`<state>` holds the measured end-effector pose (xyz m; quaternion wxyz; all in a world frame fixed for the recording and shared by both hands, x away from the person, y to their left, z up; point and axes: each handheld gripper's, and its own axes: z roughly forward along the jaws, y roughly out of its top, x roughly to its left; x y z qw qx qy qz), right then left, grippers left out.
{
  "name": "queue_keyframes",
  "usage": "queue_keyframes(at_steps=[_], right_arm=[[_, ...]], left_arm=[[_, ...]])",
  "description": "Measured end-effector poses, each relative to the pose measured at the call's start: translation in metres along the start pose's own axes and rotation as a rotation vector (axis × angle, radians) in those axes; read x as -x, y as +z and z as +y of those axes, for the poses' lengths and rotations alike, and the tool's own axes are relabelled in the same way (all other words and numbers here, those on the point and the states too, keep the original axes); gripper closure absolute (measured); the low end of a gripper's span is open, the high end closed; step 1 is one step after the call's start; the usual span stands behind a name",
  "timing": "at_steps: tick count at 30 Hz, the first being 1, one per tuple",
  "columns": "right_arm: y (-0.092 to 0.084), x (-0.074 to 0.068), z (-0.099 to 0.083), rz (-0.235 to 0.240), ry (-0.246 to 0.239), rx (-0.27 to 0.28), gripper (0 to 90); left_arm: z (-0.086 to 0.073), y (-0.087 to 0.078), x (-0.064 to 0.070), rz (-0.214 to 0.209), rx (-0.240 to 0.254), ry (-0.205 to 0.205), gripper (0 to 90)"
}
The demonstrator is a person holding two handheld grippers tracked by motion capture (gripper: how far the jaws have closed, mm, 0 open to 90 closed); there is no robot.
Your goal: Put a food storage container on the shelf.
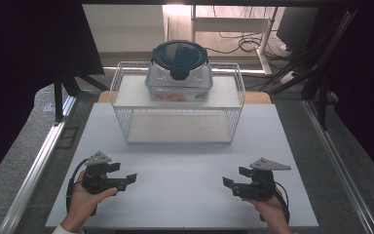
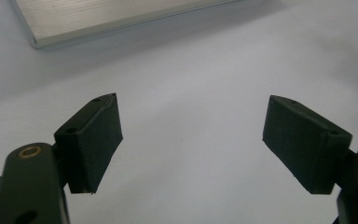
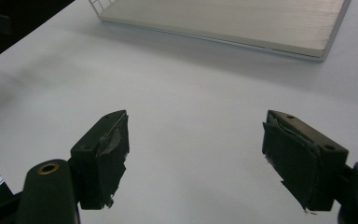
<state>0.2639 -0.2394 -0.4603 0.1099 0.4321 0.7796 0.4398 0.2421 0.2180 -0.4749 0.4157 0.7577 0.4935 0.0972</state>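
Left gripper (image 1: 128, 179) and right gripper (image 1: 230, 184), lower frame, gape empty on the white desk (image 1: 185, 195); upper-centre, the dark-lidded clear container (image 1: 179, 73) atop the white wire rack (image 1: 177, 105) could topple if nudged.

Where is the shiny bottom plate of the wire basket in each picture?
High view: bottom plate in the middle, inside the wire basket.
Left gripper view: plate at the top left.
Right gripper view: plate along the top.
Shared landmark: the white table under it.

Lidded clear container (image 1: 179, 73) sits upright on the wire rack's (image 1: 126, 95) shelf.
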Motion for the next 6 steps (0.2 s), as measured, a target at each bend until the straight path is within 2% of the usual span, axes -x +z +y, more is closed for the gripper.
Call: queue_keyframes(at_steps=[6], right_arm=[[-0.0005,0.0023,-0.0001,-0.009,0.007,-0.002,20.4]], left_arm=[[-0.002,0.004,-0.0021,0.003,-0.012,-0.007,18.8]])
